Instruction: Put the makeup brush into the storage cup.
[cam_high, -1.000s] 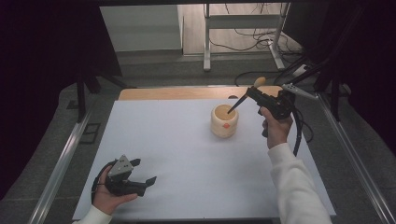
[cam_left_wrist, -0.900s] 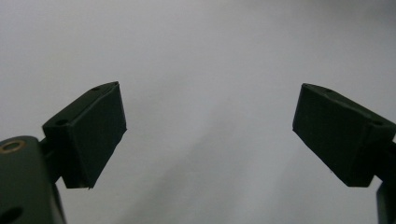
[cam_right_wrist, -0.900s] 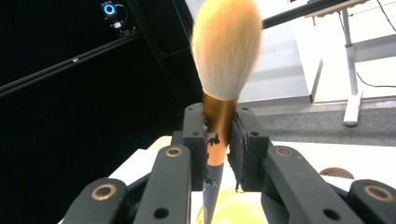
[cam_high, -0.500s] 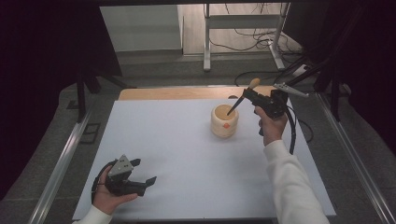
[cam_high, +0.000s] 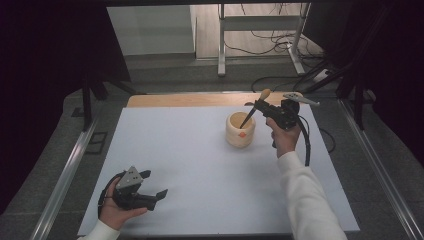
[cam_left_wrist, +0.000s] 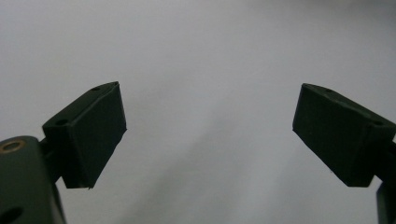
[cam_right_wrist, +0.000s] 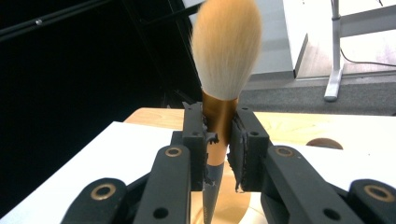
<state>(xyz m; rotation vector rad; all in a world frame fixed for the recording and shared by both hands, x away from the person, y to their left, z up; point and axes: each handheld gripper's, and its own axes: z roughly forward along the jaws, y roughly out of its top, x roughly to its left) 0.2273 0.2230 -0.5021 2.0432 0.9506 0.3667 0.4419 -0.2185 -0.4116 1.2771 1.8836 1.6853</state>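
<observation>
The right hand-held gripper (cam_high: 258, 106) has its jaws closed tight on a make-up brush with a dark tapered handle, a copper ferrule and a pale orange tuft (cam_right_wrist: 226, 70). In the right gripper view the pads clamp the copper ferrule, with the tuft standing up above them and the dark handle pointing down below. In the high view the brush (cam_high: 255, 109) slants, tuft up and toward the far edge, handle tip down inside the mouth of a squat cream-coloured round cup with an orange mark on its side (cam_high: 240, 131) (whether the tip touches the bottom cannot be told). The cup stands on the white table (cam_high: 190, 165), right of centre and toward the far edge.

Compared with a second ago, the right hand has come in closer to the cup and a little lower, the brush reaching deeper into the cup; the cup has not shifted.

The left hand-held gripper (cam_high: 152, 187) rests near the table's front left corner, well apart from the cup, jaws spread wide with nothing between them.
</observation>
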